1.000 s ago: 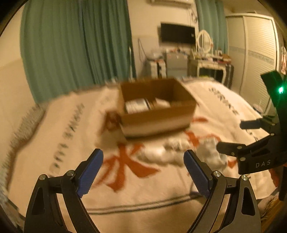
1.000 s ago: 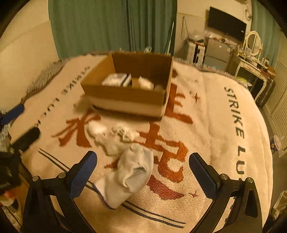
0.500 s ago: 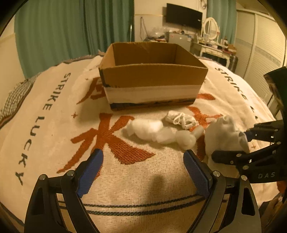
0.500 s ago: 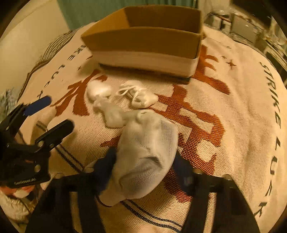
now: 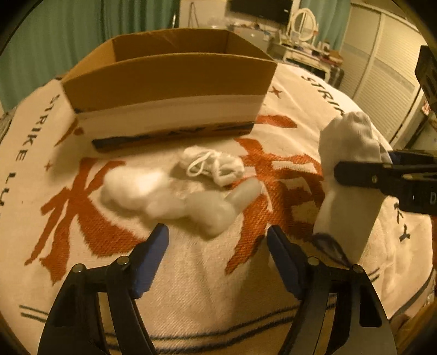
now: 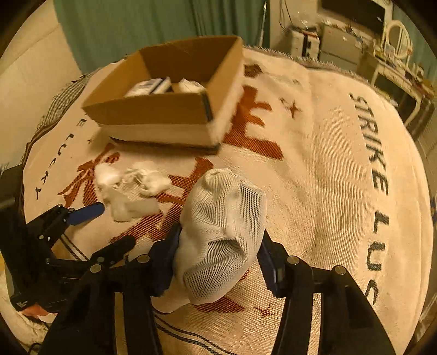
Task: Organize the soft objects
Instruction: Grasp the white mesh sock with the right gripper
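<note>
My right gripper (image 6: 220,250) is shut on a white mesh sock (image 6: 221,229) and holds it lifted above the blanket; the sock also shows in the left wrist view (image 5: 348,174), hanging from the right gripper (image 5: 355,169). My left gripper (image 5: 217,254) is open, just short of a clump of white cotton fluff (image 5: 169,195). A white drawstring pouch (image 5: 215,163) lies behind the fluff. The fluff (image 6: 128,202) and pouch (image 6: 148,179) show left of the sock. An open cardboard box (image 5: 169,82) stands beyond, holding a few items (image 6: 153,87).
A cream blanket (image 6: 327,177) with orange characters and "STRIKE LUCKY" lettering covers the bed. Green curtains (image 6: 164,24) hang behind it. A dresser with a mirror (image 5: 303,24), a TV and white wardrobe doors (image 5: 382,68) stand at the far right.
My right gripper closed on the white sock and lifted it off the blanket. My left gripper moved forward and down toward the cotton fluff and narrowed its opening.
</note>
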The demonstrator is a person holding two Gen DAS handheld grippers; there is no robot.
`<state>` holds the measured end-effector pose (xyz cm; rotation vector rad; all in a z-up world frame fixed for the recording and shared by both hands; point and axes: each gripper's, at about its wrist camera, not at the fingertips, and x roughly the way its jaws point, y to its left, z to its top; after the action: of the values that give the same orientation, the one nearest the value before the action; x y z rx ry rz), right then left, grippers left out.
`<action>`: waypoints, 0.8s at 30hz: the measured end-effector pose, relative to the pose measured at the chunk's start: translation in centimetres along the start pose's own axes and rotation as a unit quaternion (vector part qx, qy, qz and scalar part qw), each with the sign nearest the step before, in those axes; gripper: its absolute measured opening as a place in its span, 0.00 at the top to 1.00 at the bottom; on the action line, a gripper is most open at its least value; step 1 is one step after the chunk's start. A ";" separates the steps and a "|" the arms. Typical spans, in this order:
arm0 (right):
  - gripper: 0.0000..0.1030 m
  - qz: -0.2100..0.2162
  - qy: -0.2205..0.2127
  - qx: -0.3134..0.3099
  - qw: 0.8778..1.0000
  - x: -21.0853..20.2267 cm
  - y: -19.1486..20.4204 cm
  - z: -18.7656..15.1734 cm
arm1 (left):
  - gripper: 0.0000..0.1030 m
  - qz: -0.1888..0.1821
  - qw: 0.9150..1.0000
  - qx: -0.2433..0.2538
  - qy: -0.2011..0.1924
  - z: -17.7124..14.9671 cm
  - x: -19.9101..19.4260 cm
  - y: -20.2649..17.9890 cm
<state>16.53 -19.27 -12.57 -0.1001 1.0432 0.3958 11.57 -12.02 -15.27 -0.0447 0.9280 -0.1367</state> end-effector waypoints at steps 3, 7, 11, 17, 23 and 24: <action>0.49 0.006 0.002 0.002 1.000 0.4 -0.4 0.1 | 0.28 0.002 1.000 -0.007 -0.002 0.9 0.5 0.0; 0.49 0.012 -0.005 -0.004 1.000 0.3 -0.4 0.3 | 0.38 0.012 1.000 -0.014 -0.001 1.6 1.3 0.4; 0.49 0.012 -0.004 -0.004 1.000 0.7 -0.4 0.4 | 0.48 0.013 1.000 -0.004 -0.005 1.5 1.2 0.8; 0.49 0.010 -0.006 -0.006 1.000 0.5 -0.3 0.2 | 0.85 -0.004 1.000 -0.008 0.003 1.1 0.1 1.5; 0.49 -0.004 -0.018 -0.012 1.000 -0.6 0.2 0.1 | 0.89 -0.008 1.000 -0.012 0.001 0.3 -1.9 2.5; 0.49 -0.007 -0.021 -0.012 1.000 -0.9 0.3 0.0 | 0.89 -0.009 1.000 -0.012 -0.002 0.3 -2.2 2.6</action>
<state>16.04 -19.21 -11.73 -0.1196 0.9959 0.3967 10.74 -9.19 -13.56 -0.0761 0.9247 -0.1420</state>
